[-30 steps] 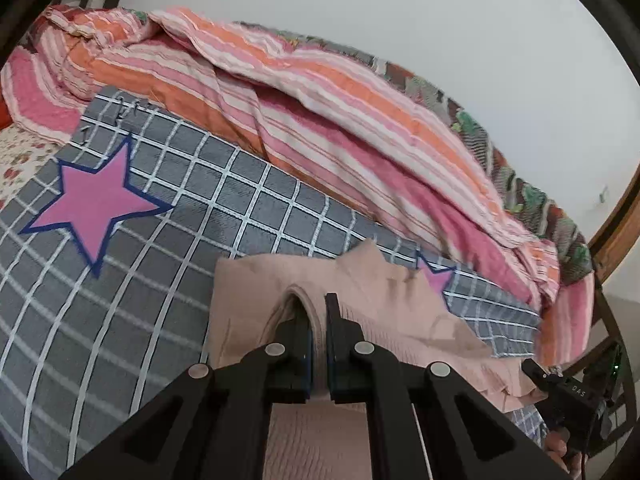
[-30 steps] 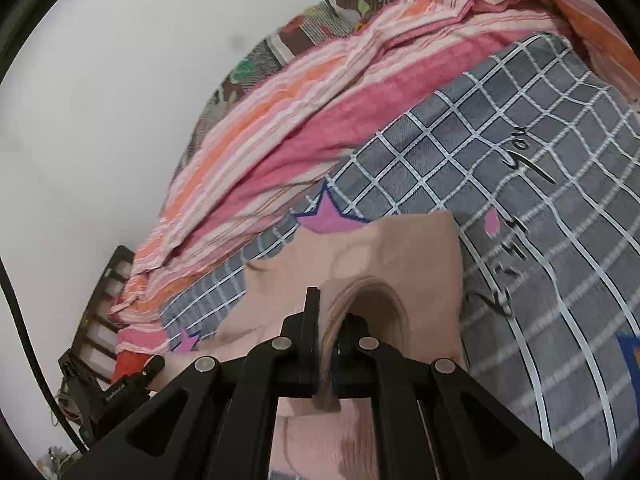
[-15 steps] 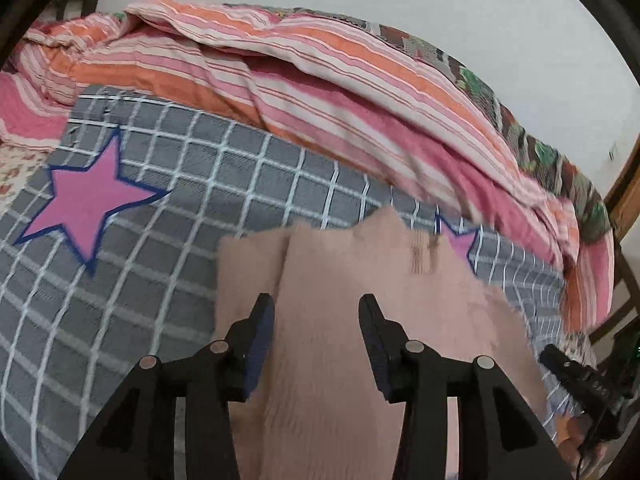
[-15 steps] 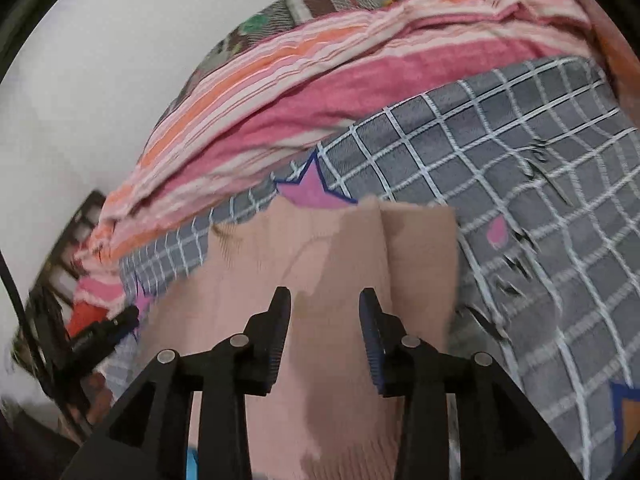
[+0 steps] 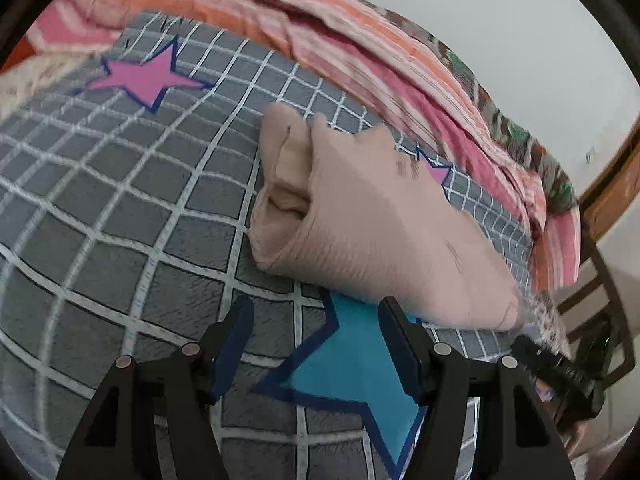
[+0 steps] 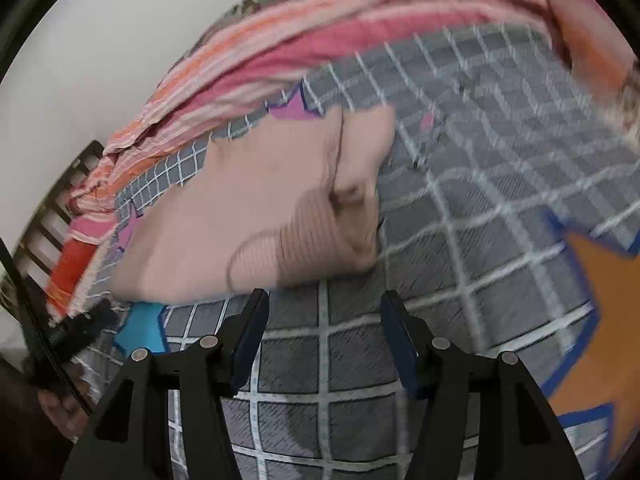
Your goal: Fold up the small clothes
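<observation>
I've let go and pulled both tools back: my left gripper (image 5: pixel 316 328) and right gripper (image 6: pixel 324 322) gape wide, the folded beige garment (image 5: pixel 372 220) just ahead on the grey checked blanket (image 5: pixel 120 208), striped quilt (image 5: pixel 360 52) beyond.

No legible text, label, brand or number anywhere. Dark script marks on the grey checked blanket (image 5: pixel 120 208) near the far pink star (image 5: pixel 140 76), too smeared to read. Similar dark blurred marks on the same blanket (image 6: pixel 500 152) in the right wrist view, also unreadable. Faint pale characters on the other gripper's black body (image 5: pixel 568 372), too small to make out.
</observation>
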The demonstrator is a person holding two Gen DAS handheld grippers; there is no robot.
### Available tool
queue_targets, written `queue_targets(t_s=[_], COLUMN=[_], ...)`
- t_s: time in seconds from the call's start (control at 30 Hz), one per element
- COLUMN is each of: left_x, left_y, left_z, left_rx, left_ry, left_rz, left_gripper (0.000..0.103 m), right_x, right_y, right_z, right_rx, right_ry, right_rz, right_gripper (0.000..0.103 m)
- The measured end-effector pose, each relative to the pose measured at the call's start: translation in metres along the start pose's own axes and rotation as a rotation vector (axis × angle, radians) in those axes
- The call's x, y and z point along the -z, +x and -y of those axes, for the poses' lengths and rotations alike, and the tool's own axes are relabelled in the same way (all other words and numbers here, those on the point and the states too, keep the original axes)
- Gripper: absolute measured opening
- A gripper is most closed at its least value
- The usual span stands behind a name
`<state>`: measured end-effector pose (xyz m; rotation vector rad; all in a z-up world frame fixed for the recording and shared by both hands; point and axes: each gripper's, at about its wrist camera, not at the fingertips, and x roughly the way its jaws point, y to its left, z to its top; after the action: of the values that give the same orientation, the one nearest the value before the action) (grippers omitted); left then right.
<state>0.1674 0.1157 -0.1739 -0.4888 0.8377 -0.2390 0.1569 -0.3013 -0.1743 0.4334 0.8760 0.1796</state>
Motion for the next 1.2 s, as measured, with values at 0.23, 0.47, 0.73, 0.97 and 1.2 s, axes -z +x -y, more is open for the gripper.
queue_targets(t_s=[0.23, 0.47, 0.73, 0.97, 1.2], left_x=[-0.027, -0.034, -0.031, -0.021, 0.001], left_y=[0.034, 0.042, 0.029, 0.012, -0.016], left_z=[-0.004, -0.006, 0.001, 0.009, 0.013], left_rx=[0.026, 0.028, 0.018, 0.011, 0.011], left_ry=[-0.122, -0.121, -0.099, -0.076, -0.060], left_rz=[0.020, 0.025, 0.054, 0.068, 0.068], left_gripper=[0.043, 0.012, 0.010, 0.010, 0.009], right_x=[-0.018, -0.036, -0.035, -0.028, -0.010], right_y=[0.027, 0.047, 0.040, 0.022, -0.012], right_z=[0.003, -0.012, -0.025, -0.023, -0.028], right_rx=[-0.059, 0.082, 0.129, 0.108, 0.089], right_ry=[0.167, 0.109, 0.050, 0.071, 0.057], right_rz=[0.027, 0.014, 0.031, 0.049, 0.063], right_gripper=[0.058, 0.015, 0.009, 0.008, 0.008])
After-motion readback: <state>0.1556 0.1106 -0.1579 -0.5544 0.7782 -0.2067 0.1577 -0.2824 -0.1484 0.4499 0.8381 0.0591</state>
